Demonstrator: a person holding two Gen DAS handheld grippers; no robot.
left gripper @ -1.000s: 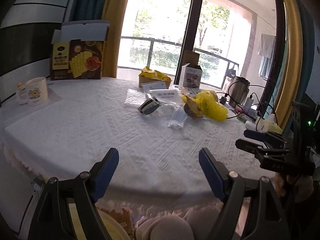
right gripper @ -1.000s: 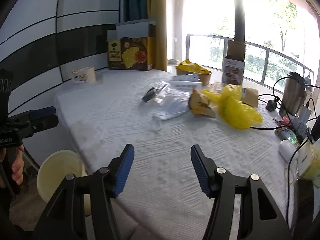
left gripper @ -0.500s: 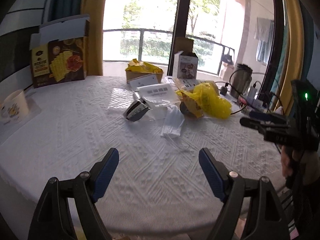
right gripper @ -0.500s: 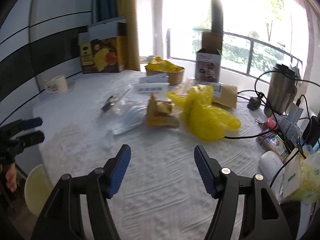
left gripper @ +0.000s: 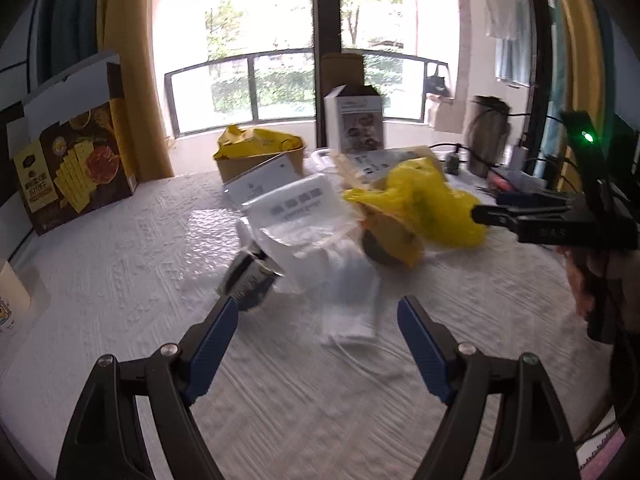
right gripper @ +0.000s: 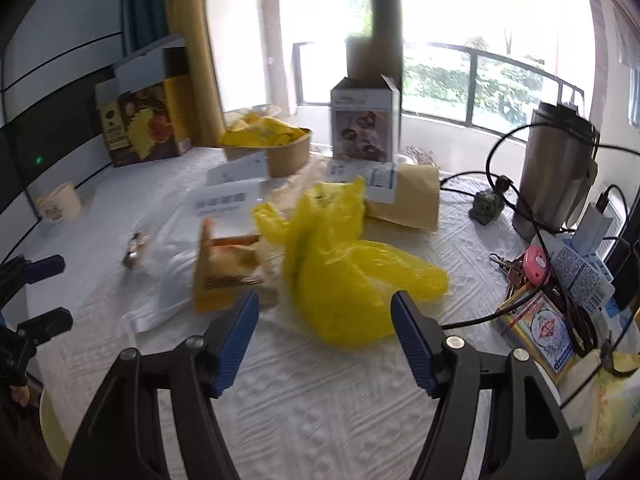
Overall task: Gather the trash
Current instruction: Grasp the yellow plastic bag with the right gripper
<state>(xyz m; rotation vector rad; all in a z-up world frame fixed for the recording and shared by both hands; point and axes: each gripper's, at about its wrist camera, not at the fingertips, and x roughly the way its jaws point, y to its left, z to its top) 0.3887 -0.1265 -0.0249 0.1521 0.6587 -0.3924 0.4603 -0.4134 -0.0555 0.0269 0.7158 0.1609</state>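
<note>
**Two open claws hanging over a littered table**

The left gripper (left gripper: pixel 318 320) is hovering with its blue-padded jaws spread wide and nothing between them, just above the white embossed tablecloth (left gripper: pixel 132 256). Lying right ahead of its fingertips is a crumpled white face mask (left gripper: pixel 352 300), and beside the left pad a small dark foil wrapper (left gripper: pixel 250 284) is resting on the cloth. Beyond those, a clear plastic bag with a printed label (left gripper: pixel 298 210) is sprawling across the middle.

The right gripper (right gripper: pixel 325 316) is also standing wide and empty, its jaws framing a crumpled yellow plastic bag (right gripper: pixel 344 272) that is sitting just in front of them. Touching the bag's left side, an orange-and-yellow cardboard snack packet (right gripper: pixel 224 268) is leaning on the mask.

Farther back, a brown paper bowl stuffed with yellow wrapping (right gripper: pixel 280 144) is sitting near an open white carton with a food picture (right gripper: pixel 364 120). At the far left a large dark cracker box (left gripper: pixel 76 164) is standing upright with its flap open. To the right, a steel kettle (right gripper: pixel 556 168) is trailing black cables.
</note>
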